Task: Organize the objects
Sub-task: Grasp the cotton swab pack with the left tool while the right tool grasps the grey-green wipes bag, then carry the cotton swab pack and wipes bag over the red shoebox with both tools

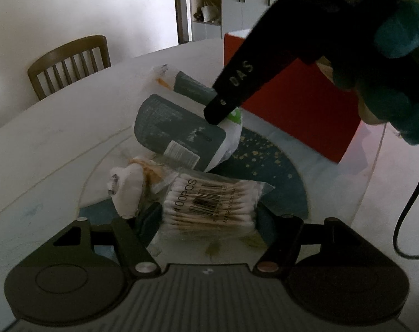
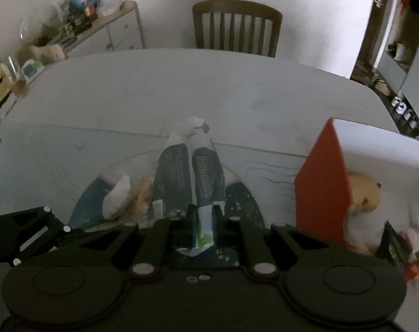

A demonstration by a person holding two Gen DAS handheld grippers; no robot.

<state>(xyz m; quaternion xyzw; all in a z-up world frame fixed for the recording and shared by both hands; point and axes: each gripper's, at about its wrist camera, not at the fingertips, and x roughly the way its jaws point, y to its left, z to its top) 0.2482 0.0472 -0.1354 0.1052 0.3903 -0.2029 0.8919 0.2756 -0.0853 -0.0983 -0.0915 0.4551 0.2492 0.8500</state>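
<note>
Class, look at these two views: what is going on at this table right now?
A person is tidying toiletries with two tools. The left hand-held gripper is closed around a bag of cotton swabs on the white table. The right hand-held gripper is shut on the end of a dark tube, which lies beside a second one. A red box stands to the right with a stuffed toy inside.
</note>
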